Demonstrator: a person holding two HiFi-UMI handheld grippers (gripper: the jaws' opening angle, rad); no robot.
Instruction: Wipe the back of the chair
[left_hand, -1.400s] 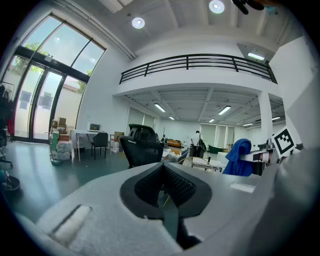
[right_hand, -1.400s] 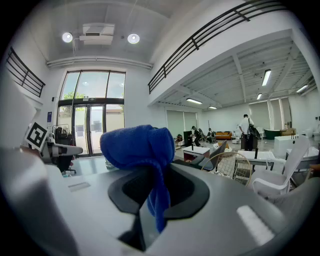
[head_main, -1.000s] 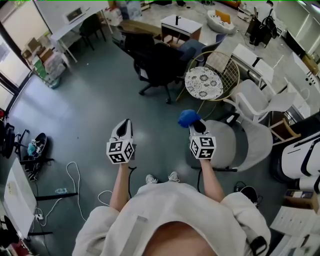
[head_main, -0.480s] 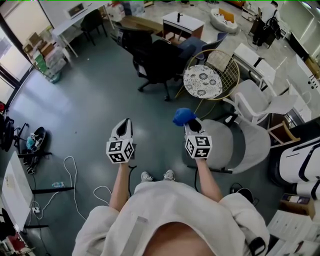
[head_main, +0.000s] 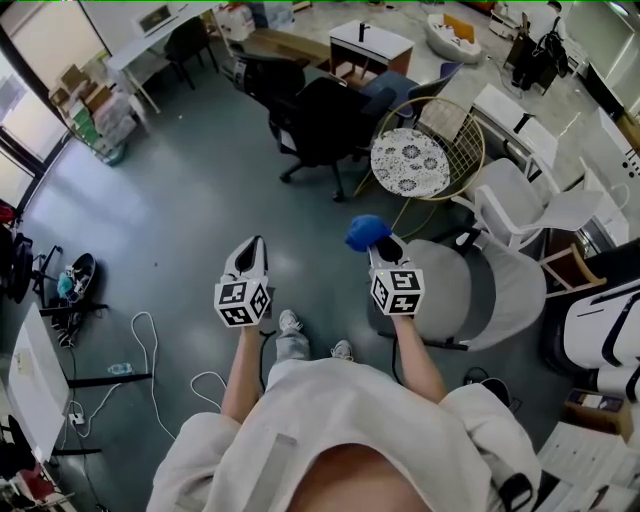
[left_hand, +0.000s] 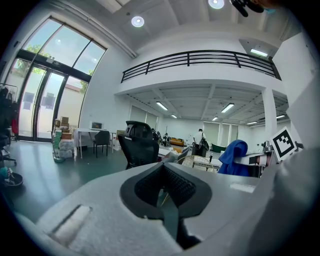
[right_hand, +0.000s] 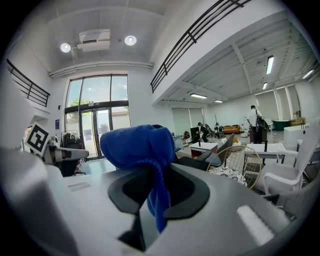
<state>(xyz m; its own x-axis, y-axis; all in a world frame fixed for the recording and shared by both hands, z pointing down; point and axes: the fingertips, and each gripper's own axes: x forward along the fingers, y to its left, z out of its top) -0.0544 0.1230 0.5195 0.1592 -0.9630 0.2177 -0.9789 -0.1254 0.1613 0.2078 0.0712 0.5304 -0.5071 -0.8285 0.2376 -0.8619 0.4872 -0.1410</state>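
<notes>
Two handheld grippers are held out above a grey-green floor (head_main: 170, 220). The right gripper (head_main: 385, 246) is clamped on a crumpled blue cloth (head_main: 367, 232), which bulges out past the jaws. It is held in the air just beside a pale grey padded chair (head_main: 480, 295), with the cloth apparently clear of it. The left gripper (head_main: 250, 256) is closed on nothing.

For a good wipe, the cloth should be pressed flat to the chair's back and drawn across in overlapping strokes, so that only fabric meets the chair.

Which part of the chair is its back cannot be told from above. Its base is mostly hidden under the seat.
</notes>
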